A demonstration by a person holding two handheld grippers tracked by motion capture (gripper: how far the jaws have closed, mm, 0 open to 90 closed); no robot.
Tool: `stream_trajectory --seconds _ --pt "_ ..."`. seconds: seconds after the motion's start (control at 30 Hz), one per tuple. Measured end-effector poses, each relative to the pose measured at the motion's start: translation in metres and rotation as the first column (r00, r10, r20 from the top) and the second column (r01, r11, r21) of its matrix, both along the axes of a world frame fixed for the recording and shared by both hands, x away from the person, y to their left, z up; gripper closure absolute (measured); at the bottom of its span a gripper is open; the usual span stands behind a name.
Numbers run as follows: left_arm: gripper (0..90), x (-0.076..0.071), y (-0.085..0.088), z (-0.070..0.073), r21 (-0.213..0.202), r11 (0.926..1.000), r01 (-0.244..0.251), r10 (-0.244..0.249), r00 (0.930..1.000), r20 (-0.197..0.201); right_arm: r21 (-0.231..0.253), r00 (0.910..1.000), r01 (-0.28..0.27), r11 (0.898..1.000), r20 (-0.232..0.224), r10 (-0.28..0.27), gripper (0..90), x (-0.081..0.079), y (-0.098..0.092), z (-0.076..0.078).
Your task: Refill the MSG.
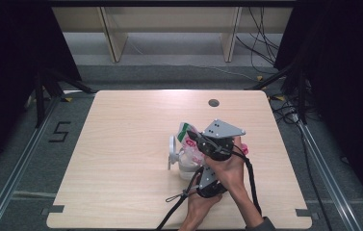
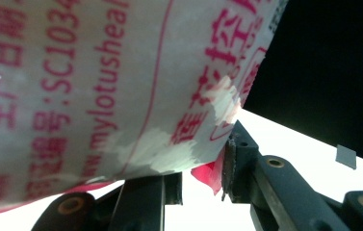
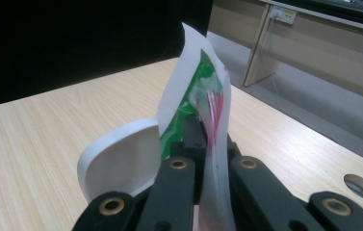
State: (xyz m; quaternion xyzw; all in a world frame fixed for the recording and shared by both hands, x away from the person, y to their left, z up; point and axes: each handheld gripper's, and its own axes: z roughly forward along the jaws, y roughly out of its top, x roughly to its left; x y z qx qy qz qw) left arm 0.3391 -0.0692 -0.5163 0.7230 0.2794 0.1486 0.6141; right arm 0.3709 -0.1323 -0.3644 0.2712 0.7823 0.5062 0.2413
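Right gripper (image 3: 208, 159) pinching the plastic bag (image 3: 196, 101) tight between its jaws | bag standing tall, long way pointing up past the tips | left gripper (image 2: 203, 180) biting the bag's red bottom edge | white lid (image 3: 121, 163) sitting just beside the right jaws

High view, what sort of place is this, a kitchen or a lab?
Likely a lab or recording room: a bare wooden table ringed by black curtains, floor rails, and loose cables.
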Motion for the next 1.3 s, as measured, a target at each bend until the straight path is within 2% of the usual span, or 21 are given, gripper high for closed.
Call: stream_trajectory --seconds 0.1,0.17,0.2,0.3,0.5,0.67,0.8,0.93,0.97,1.17,1.2,1.3 --pt "72.7 0.0000 0.0000 0.0008 0.001 1.0000 -0.003 0.003 1.0000 -0.001 0.005 1.0000 0.000 1.000 -0.003 0.000 90.0 -0.0004 -0.0001 0.0007" --pt "72.7 0.0001 -0.0001 0.0001 -0.001 1.0000 0.001 -0.001 1.0000 -0.001 0.002 0.9999 0.008 1.000 0.015 -0.008 90.0 -0.0003 0.0022 -0.0008" --pt "72.7 0.0001 0.0002 0.0002 -0.001 1.0000 0.002 -0.002 1.0000 -0.004 -0.015 1.0000 -0.002 1.000 0.006 0.002 90.0 -0.0003 0.0017 -0.0004" --pt "72.7 0.0001 -0.0001 0.0004 -0.003 1.0000 -0.007 0.007 0.9999 0.008 -0.003 0.9999 -0.009 1.000 -0.005 0.009 90.0 -0.0013 0.0024 0.0004" --pt "72.8 0.0000 0.0000 -0.0003 -0.005 1.0000 0.000 0.000 1.0000 -0.003 -0.020 1.0000 0.001 1.000 0.001 -0.001 90.0 -0.0008 0.0039 -0.0020" --pt "72.8 0.0000 0.0000 0.0001 -0.001 1.0000 -0.004 0.004 1.0000 0.008 0.002 1.0000 -0.005 1.000 0.007 0.005 90.0 -0.0001 0.0024 -0.0001" --pt "72.8 0.0007 0.0000 0.0002 -0.011 0.9999 0.001 -0.001 0.9999 -0.010 -0.009 1.0000 0.005 1.000 0.004 -0.005 90.0 0.0009 0.0046 -0.0034" --pt "72.9 0.0010 -0.0007 0.0014 -0.023 0.9997 0.000 0.000 1.0000 -0.002 -0.007 0.9999 -0.011 1.000 0.006 0.011 90.0 -0.0001 0.0036 -0.0001" --pt "72.8 0.0008 0.0001 0.0013 -0.010 0.9999 0.004 -0.004 1.0000 -0.006 -0.010 0.9999 -0.007 1.000 0.008 0.007 90.0 -0.0003 0.0037 -0.0003" --pt "72.8 0.0005 0.0006 0.0008 -0.003 1.0000 0.002 -0.002 1.0000 -0.003 -0.001 1.0000 0.002 1.000 0.004 -0.002 90.0 0.0006 0.0027 -0.0011" --pt "72.8 -0.0001 0.0001 0.0013 -0.003 1.0000 -0.001 0.001 1.0000 -0.002 0.010 0.9998 0.013 1.000 -0.014 -0.012 90.0 -0.0006 0.0027 -0.0008" --pt "72.8 0.0001 0.0003 0.0008 -0.008 1.0000 -0.001 0.001 1.0000 -0.006 -0.008 1.0000 -0.003 1.000 0.006 0.003 90.0 0.0006 0.0044 -0.0021"
